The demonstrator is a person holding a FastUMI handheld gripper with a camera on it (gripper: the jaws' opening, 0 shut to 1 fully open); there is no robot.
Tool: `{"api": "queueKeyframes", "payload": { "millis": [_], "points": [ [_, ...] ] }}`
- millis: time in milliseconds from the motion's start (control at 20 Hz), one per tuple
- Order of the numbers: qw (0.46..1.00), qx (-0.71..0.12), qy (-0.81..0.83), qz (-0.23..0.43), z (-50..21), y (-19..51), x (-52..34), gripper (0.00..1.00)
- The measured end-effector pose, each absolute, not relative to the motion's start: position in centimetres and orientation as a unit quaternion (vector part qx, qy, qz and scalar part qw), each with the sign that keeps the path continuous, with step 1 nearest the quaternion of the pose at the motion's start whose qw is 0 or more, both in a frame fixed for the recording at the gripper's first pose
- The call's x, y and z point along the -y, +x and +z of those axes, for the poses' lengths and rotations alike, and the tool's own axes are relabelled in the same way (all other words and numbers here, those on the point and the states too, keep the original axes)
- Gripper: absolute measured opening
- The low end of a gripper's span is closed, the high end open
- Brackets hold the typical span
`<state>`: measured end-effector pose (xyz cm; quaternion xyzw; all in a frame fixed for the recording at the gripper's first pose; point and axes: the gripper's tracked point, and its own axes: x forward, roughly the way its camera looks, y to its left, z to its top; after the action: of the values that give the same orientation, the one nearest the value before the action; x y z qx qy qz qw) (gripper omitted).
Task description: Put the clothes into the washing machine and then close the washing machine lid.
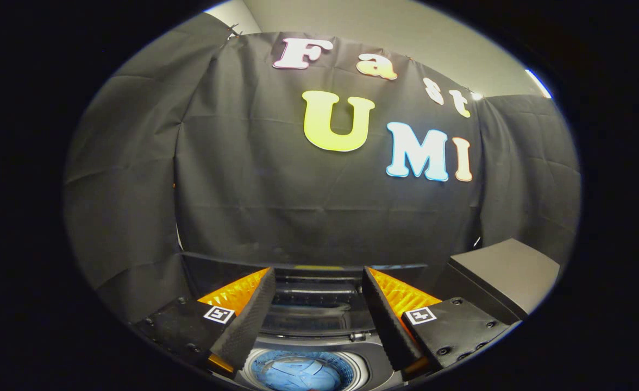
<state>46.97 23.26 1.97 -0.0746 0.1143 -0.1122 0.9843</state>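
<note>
Nearest, the gripper [318,320] hangs with its jaws wide apart and holding nothing. Just below and between the fingers, the blue crumpled clothes [302,373] lie inside the round drum of the dark top-loading washing machine [325,339]. Beyond them the dark flat lid [303,274] stands raised against the far cloth wall. Loading looks done; next, I judge, is reaching the lid and swinging it down shut.

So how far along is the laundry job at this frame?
Done: blue clothes lie inside the washing machine drum, below the fingers. In hand: nothing; the hand-held gripper is open and empty above the opening. Left: the lid stands raised behind the drum and needs closing.
</note>
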Motion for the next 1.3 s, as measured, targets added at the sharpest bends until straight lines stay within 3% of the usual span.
{"api": "queueKeyframes", "payload": {
  "millis": [850,1300],
  "points": [
    [0.978,-0.165,-0.063,-0.110,-1.1,57.1,-21.2,0.98],
    [0.980,-0.163,-0.031,-0.110,-2.4,56.3,-21.4,0.98]
  ]
}}
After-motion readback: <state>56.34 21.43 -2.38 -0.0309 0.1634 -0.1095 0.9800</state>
